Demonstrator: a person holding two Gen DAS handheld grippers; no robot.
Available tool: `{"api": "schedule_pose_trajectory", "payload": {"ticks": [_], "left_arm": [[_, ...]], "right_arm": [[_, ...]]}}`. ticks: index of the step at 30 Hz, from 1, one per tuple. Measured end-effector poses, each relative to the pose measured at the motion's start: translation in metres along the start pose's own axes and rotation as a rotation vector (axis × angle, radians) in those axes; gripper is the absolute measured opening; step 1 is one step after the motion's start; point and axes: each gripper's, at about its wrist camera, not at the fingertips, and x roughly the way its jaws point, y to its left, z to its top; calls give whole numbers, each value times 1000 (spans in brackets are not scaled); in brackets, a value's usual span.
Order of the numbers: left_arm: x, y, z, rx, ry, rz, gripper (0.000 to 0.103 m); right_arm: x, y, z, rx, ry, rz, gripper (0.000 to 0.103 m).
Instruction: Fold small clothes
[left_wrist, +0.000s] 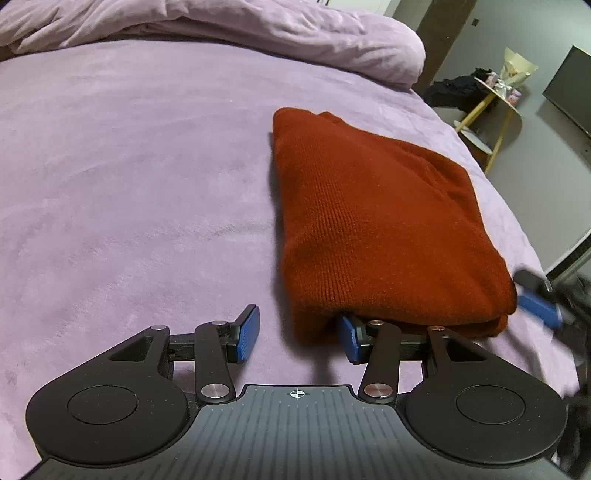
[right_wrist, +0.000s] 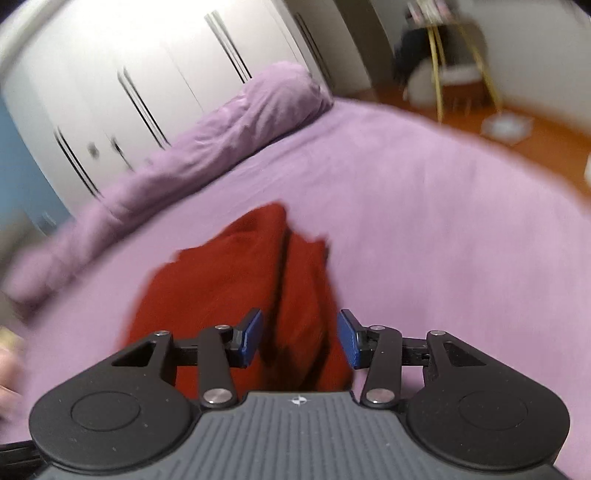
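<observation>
A rust-red knitted garment (left_wrist: 373, 229) lies folded into a thick rectangular bundle on the bed (left_wrist: 129, 184), filling the centre-right of the left wrist view. Its near edge droops over the right blue pad of the left gripper (left_wrist: 300, 334), while the other blue pad sits clear of the knit over bare lilac bedding. The jaws stand wide apart and hold nothing; the cloth only rests on one pad.

At the lower right edge of that view, just beside the garment's near right corner, a blurred blue pad of the right gripper (left_wrist: 537, 308) shows; whether it touches the knit cannot be told.

In the right wrist view, which is smeared by motion blur, the same red garment (right_wrist: 236, 280) appears in the lower centre of the frame, with a dark fold line running down its middle. The right gripper (right_wrist: 301, 338) is above its near end, jaws spread wide, with the cloth seen between the two blue pads and nothing pinched.

A rolled lilac duvet (left_wrist: 258, 33) lies along the top of the left view. Beyond the bed, a yellow-legged side table (left_wrist: 498, 99) stands in the upper right, and white wardrobe doors (right_wrist: 129, 74) fill the upper left of the right view.
</observation>
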Motion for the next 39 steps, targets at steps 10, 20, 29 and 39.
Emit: {"api": "schedule_pose_trajectory", "payload": {"ticks": [10, 20, 29, 39], "left_arm": [[1, -13, 2, 28, 15, 26, 50], [0, -13, 5, 49, 30, 51, 52], [2, -11, 5, 55, 48, 47, 54], [-31, 44, 16, -21, 22, -61, 65]], "right_arm": [[29, 1, -17, 142, 72, 74, 21], [30, -67, -26, 494, 96, 192, 16], [24, -44, -10, 273, 106, 101, 16], [-1, -46, 21, 152, 8, -24, 42]]}}
